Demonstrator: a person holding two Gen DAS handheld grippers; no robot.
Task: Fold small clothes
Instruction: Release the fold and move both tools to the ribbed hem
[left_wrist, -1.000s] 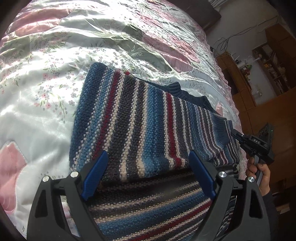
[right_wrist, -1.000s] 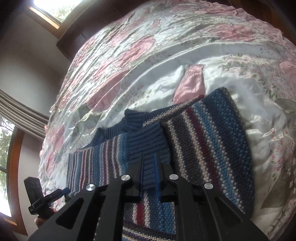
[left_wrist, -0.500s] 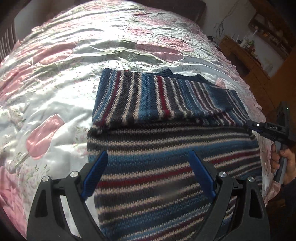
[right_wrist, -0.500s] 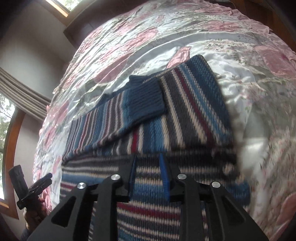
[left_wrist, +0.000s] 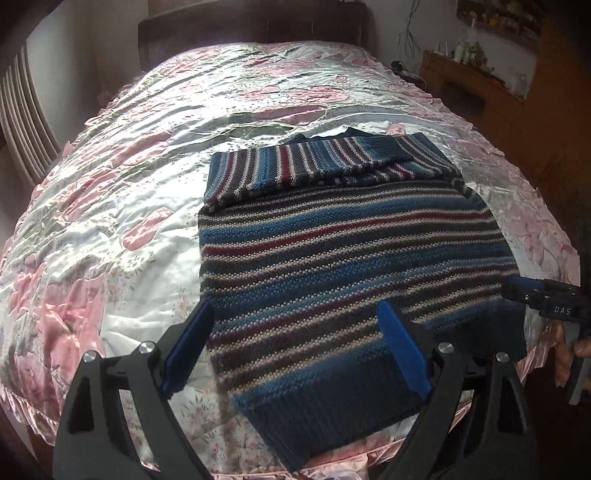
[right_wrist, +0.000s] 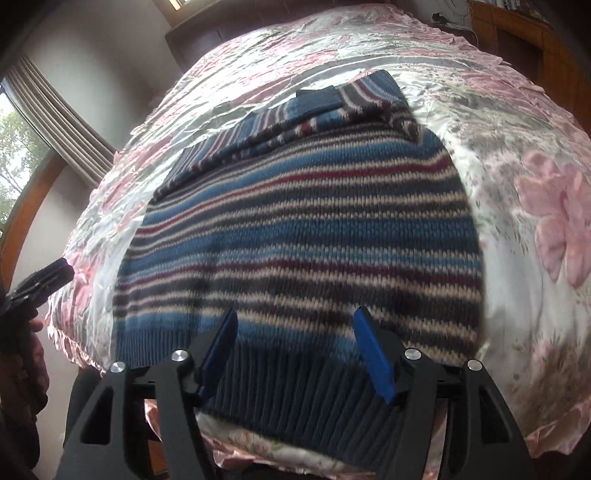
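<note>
Spread flat on the floral bedspread (left_wrist: 110, 206), the striped sweater (left_wrist: 351, 251), sleeves folded across its far end, stripes running nine to three. Nearest, at six o'clock, the ribbed navy hem (right_wrist: 303, 384), lying straight ahead of both tools. Left gripper (left_wrist: 295, 347) wide open, empty, over the hem's left corner. Right gripper (right_wrist: 295, 354) parted, holding nothing, over the hem's middle. Probably next: pinching the hem, carrying it toward twelve.
</note>
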